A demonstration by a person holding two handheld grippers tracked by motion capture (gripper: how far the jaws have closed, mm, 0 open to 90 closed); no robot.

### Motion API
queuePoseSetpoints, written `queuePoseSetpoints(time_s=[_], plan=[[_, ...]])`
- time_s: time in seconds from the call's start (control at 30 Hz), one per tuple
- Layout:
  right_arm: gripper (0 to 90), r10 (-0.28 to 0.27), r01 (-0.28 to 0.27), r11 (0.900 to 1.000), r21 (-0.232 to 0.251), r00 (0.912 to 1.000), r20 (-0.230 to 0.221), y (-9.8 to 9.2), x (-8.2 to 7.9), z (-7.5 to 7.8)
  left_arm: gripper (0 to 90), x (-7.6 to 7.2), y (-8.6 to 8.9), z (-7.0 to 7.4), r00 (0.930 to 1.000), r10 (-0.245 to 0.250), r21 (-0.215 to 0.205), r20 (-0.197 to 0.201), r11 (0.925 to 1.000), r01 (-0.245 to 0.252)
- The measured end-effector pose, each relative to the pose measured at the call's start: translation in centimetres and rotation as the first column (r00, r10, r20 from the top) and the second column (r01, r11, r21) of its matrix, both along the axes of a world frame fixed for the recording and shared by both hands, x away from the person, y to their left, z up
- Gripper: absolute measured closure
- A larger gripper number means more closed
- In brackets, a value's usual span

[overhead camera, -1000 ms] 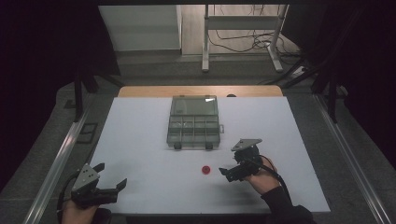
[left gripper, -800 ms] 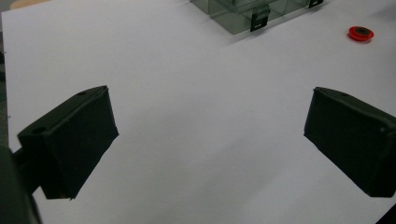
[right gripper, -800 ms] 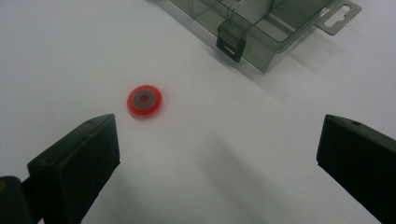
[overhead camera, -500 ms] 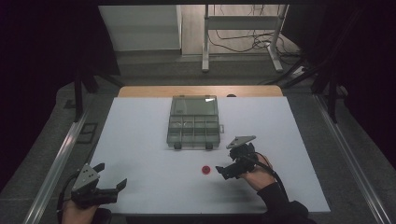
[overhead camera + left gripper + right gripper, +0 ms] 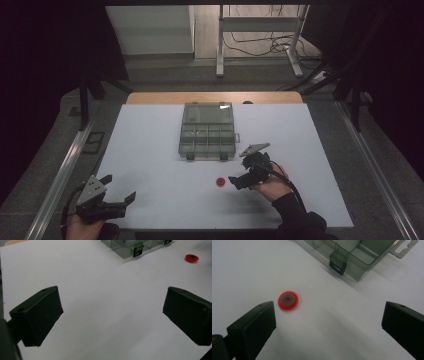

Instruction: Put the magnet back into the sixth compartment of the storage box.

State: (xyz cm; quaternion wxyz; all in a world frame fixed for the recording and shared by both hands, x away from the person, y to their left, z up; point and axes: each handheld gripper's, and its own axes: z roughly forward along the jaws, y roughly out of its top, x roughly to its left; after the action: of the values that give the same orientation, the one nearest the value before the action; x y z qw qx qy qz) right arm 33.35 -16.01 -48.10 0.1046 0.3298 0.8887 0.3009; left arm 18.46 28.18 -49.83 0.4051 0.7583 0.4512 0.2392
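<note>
A small red disc point(image 5: 219, 181) with a grey centre lies flat on the white table, in front of a clear compartment box point(image 5: 207, 131). My right gripper point(image 5: 234, 182) is just right of the disc, low over the table, jaws wide open and empty. In the right gripper view the disc point(image 5: 288, 300) lies close to the left jaw's tip, just ahead of it, and the box point(image 5: 359, 252) with its black latch is beyond. My left gripper point(image 5: 120, 188) is open and empty at the table's near left corner. Its view shows the disc point(image 5: 192, 257) far off to the right.
The white table top point(image 5: 150, 150) has bare surface left and right of the box. A metal rail point(image 5: 65, 170) runs along the table's left side, another along the right. A stand's legs and cables are on the floor behind the table.
My right gripper has moved left and slightly nearer, closing on the red disc. The left gripper, the disc and the box have stayed put.
</note>
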Motion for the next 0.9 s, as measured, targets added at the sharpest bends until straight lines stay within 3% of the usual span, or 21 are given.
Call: queuePoseSetpoints(time_s=[0.27, 0.7, 0.9], plan=[[0.0, 0.027, -0.027, 0.999, -0.043, 0.9996, -0.010, 1.0, 0.2, 0.0, 2.9, 0.0, 0.0, 0.0, 1.0000, -0.001, -0.002, 0.000, 1.0000, 0.001], [0.0, 0.047, -0.049, 0.996, -0.073, 0.9986, -0.026, 2.3, 0.7, -0.4, 2.9, 0.0, 0.0, 0.0, 1.0000, -0.002, -0.005, 0.000, 1.0000, 0.002], [4.8, 0.051, -0.052, 0.994, -0.094, 0.9985, -0.019, 2.9, 0.8, -0.6, 2.9, 0.0, 0.1, 0.0, 1.0000, -0.002, -0.007, 0.001, 1.0000, 0.002]])
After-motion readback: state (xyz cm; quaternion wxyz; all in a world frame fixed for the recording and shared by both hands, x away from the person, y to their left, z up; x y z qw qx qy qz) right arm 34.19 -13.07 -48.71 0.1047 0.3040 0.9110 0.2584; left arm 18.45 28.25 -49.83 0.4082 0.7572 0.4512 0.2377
